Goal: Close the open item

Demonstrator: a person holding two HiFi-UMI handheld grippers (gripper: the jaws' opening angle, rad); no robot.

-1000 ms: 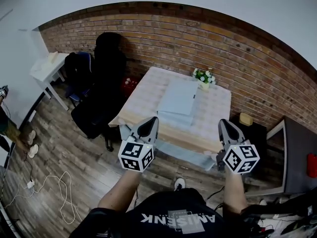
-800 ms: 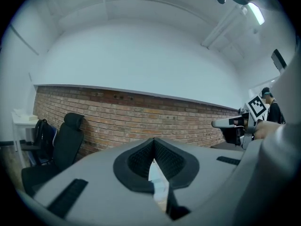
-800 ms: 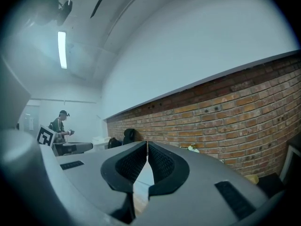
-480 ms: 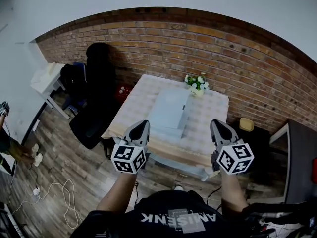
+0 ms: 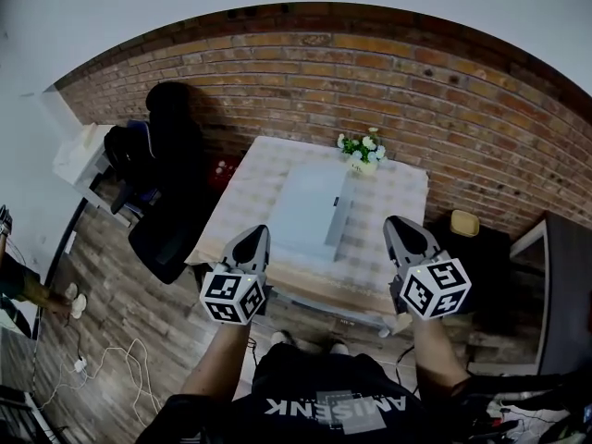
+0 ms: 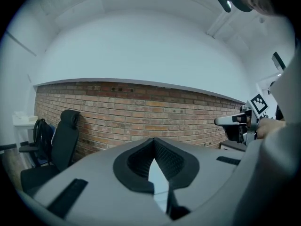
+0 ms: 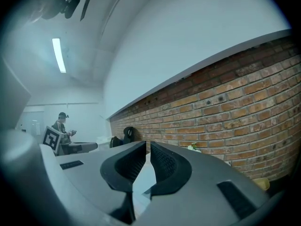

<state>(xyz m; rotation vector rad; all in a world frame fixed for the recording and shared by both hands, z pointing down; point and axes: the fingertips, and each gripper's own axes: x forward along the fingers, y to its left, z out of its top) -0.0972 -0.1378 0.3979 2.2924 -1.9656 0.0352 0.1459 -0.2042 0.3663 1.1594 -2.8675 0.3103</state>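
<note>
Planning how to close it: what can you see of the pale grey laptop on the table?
The laptop is a thin, pale blue-grey thing in two parts: a wide panel and a narrower strip along its right, meeting at a darker line. It rests mid-table on the checked tablecloth, its length running away from the person. A flower pot stands just past its far right corner. Nothing else seems to touch it; screen and keys cannot be made out.

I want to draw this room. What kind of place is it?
Probably an office or workroom: a table with what looks like a laptop on it, an office chair beside it, and a brick wall behind.
</note>
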